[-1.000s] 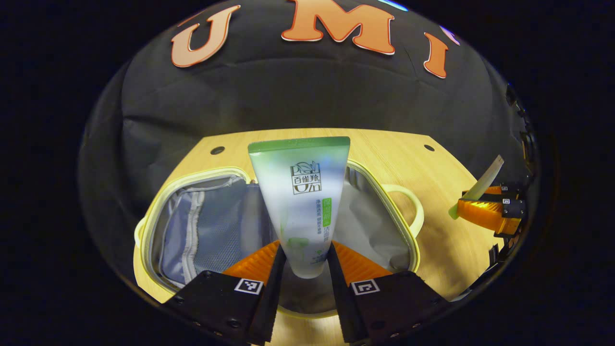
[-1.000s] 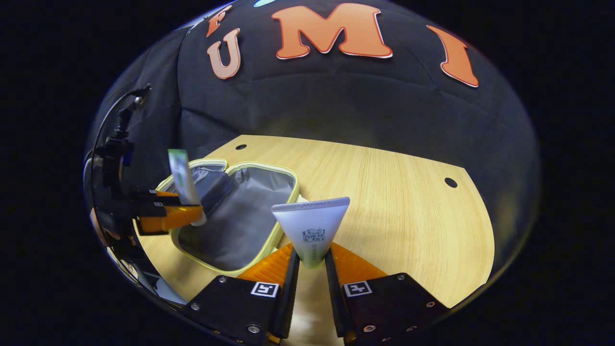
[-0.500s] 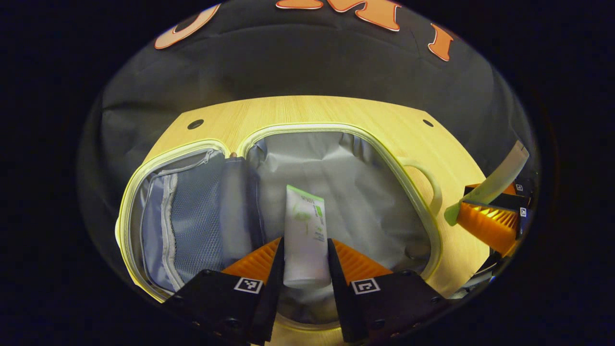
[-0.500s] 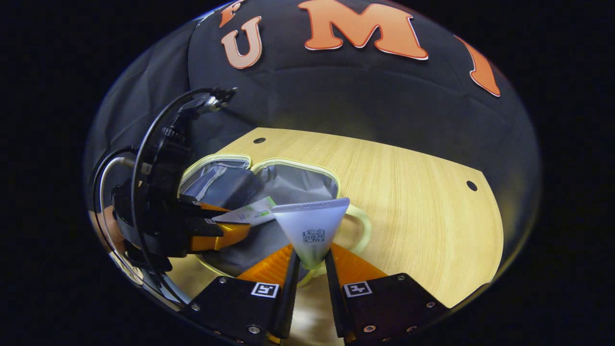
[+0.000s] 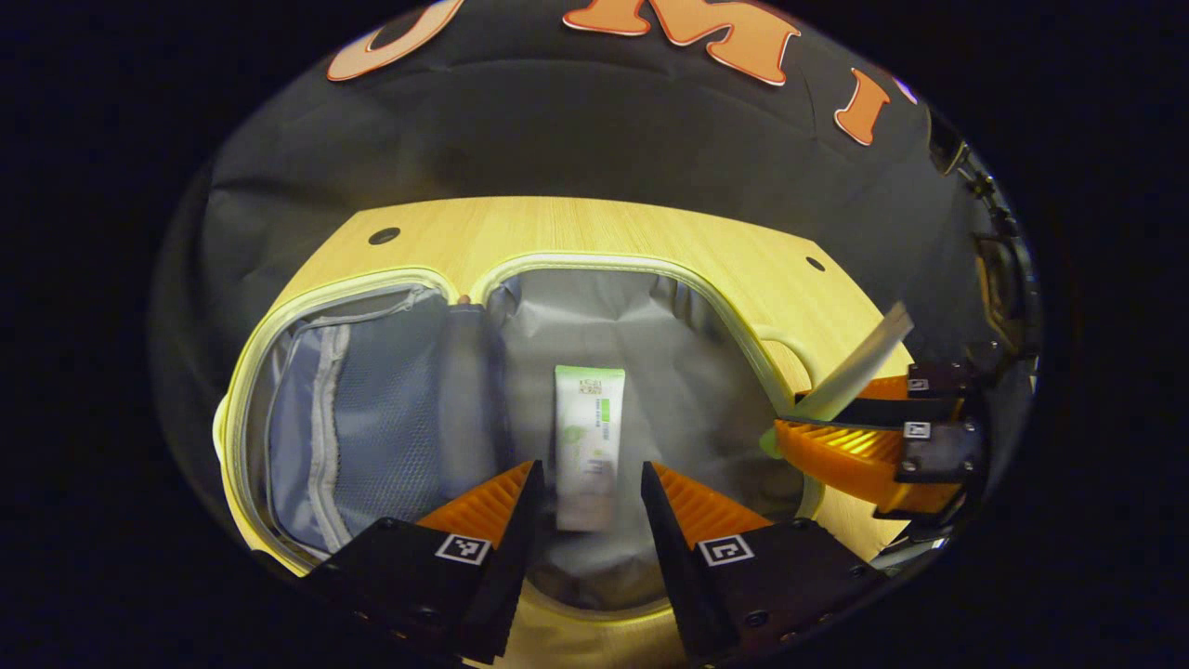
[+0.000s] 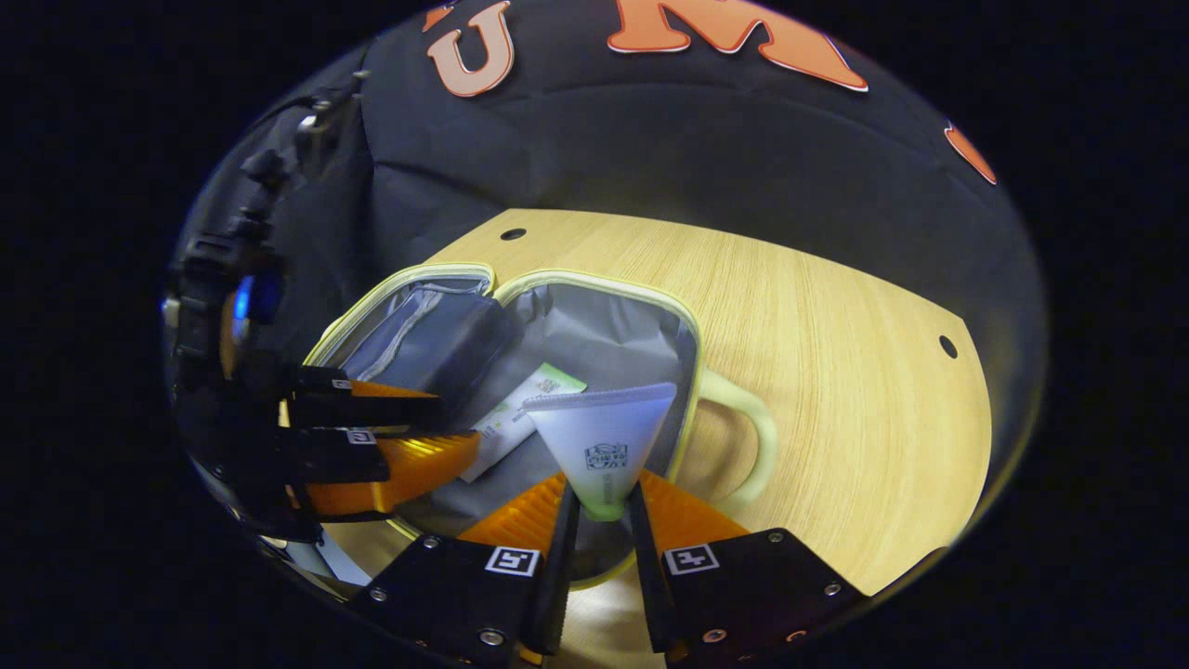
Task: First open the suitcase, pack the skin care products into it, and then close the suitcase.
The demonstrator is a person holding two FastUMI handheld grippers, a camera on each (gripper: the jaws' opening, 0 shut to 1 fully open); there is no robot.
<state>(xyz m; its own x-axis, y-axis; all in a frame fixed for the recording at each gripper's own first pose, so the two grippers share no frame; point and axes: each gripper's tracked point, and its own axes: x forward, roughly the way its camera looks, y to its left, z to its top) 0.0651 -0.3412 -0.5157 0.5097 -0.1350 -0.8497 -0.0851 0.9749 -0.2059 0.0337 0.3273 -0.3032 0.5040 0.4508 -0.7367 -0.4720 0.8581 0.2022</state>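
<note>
The small suitcase with a pale yellow rim lies open on the wooden table, grey lining in both halves; the right gripper view shows its rim too. A white and green tube lies flat in the right half, also visible as the tube from the other side. My left gripper stands open just above it, fingers apart on either side and not touching it. My right gripper is shut on a second, white tube, held upright over the suitcase's right edge near its handle.
The left half of the suitcase has a zipped mesh pocket. The wooden table stretches to the right of the suitcase, with small round holes near its far edge. The right gripper with its tube appears at the right of the left gripper view.
My left gripper lowered the green tube into the suitcase, then opened and let it go; it now lies flat. My right gripper has carried the white tube leftward over the suitcase.
</note>
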